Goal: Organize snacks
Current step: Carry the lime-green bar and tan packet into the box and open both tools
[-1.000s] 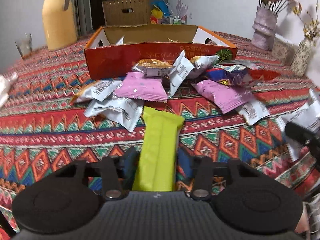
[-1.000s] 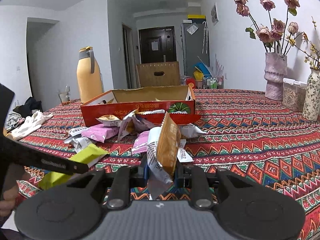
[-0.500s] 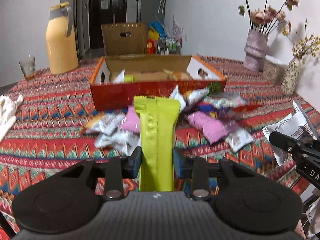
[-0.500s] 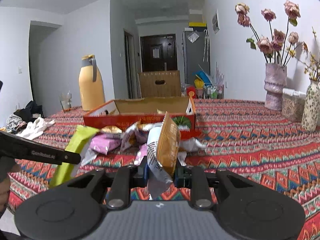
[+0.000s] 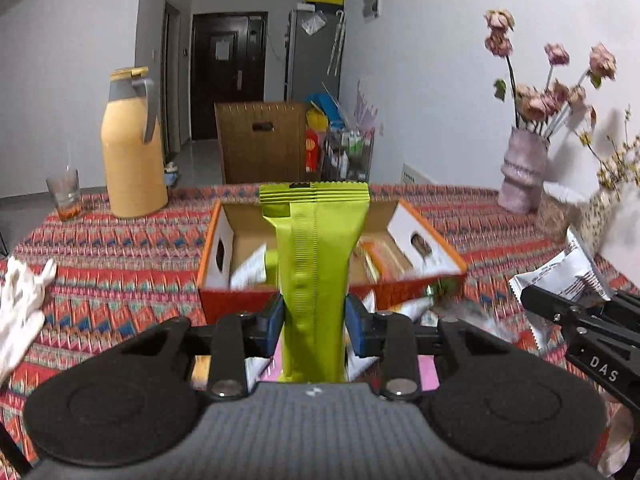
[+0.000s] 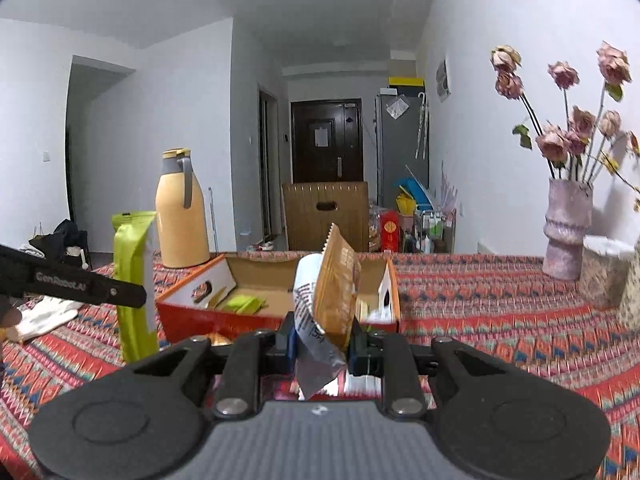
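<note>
My left gripper (image 5: 314,322) is shut on a lime-green snack bar (image 5: 314,264) and holds it upright in the air in front of the open orange snack box (image 5: 224,296). The bar also shows in the right wrist view (image 6: 134,280). My right gripper (image 6: 322,342) is shut on a brown-and-white snack packet (image 6: 326,304), lifted before the same box (image 6: 192,312). The box holds several packets, some lime-green (image 6: 244,303). Loose packets below the left gripper are mostly hidden.
A yellow thermos jug (image 5: 134,148) and a glass (image 5: 64,194) stand at the back left of the patterned tablecloth (image 6: 500,320). A vase of dried roses (image 6: 566,232) stands at the right. A white cloth (image 5: 22,300) lies at the left edge.
Both grippers have risen from the table with their snacks. The green bar went from low over the cloth to level with the box. The loose pile has dropped below view.
</note>
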Tool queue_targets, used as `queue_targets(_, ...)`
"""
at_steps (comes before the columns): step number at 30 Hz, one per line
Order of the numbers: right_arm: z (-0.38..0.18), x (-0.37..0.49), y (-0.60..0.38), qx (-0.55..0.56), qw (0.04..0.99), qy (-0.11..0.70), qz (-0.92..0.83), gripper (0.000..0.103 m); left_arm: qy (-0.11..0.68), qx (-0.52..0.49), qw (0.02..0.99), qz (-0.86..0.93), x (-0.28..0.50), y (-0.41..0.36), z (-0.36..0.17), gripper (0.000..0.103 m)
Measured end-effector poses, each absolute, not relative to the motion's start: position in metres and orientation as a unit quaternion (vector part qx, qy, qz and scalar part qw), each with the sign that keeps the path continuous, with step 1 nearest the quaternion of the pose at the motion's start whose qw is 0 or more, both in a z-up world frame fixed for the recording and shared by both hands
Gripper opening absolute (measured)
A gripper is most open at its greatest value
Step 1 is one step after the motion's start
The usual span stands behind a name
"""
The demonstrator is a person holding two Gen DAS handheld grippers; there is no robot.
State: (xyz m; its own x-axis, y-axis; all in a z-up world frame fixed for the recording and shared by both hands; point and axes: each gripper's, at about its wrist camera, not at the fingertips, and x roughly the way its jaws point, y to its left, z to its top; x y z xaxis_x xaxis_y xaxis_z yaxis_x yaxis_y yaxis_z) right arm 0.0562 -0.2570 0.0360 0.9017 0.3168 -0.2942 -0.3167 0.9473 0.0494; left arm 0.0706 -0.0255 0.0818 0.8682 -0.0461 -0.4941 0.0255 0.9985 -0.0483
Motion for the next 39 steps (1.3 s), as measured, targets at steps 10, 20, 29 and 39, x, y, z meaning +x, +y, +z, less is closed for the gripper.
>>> queue_targets(10,0.055,0.143,-0.249,-0.021,0.972,0.157,0.172,0.022,0.242,-0.030,0.970,-0.002,0.132,-0.022,0.102,0.033)
queue_targets(20,0.040,0.218,-0.226,-0.044,0.960,0.210,0.181,0.022,0.237,-0.051,0.970,0.018,0.187,-0.019,0.101,0.033)
queue_targets(29,0.016,0.262,-0.212,-0.046,0.948,0.247,0.193,0.022,0.281,-0.060,0.957,0.032,0.232,-0.011,0.061,0.033)
queue_targets(39,0.000,0.267,-0.217,-0.039,0.948,0.251,0.193,0.027,0.290,-0.064,0.955,0.018,0.243,-0.006,0.031,0.037)
